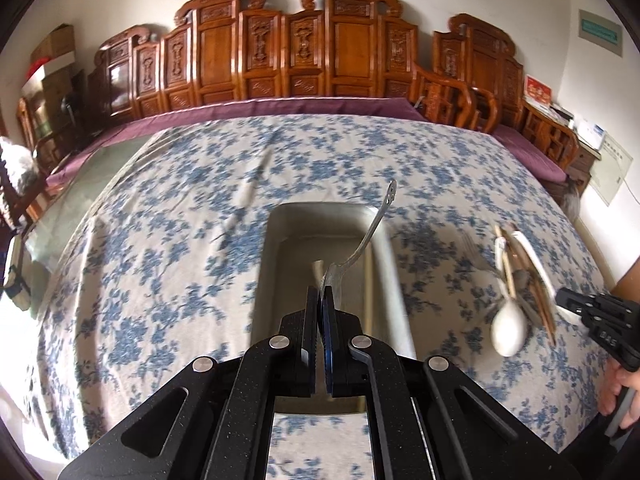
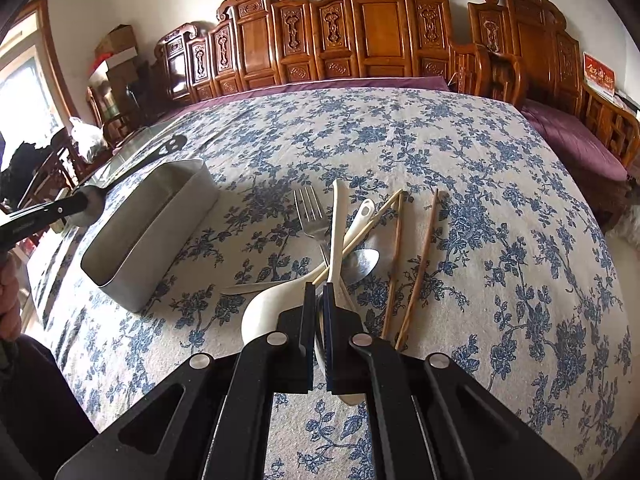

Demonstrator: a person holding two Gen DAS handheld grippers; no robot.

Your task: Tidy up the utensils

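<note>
My left gripper is shut on the bowl end of a metal spoon and holds it above the steel tray; the handle points up and away. It also shows in the right wrist view over the tray. My right gripper is shut on a white ceramic spoon that lies in the utensil pile. The pile holds a fork, a metal spoon, another white spoon and wooden chopsticks.
A blue floral cloth covers the table. Carved wooden chairs and a purple cushion line the far edge. A chopstick lies inside the tray. The pile sits right of the tray.
</note>
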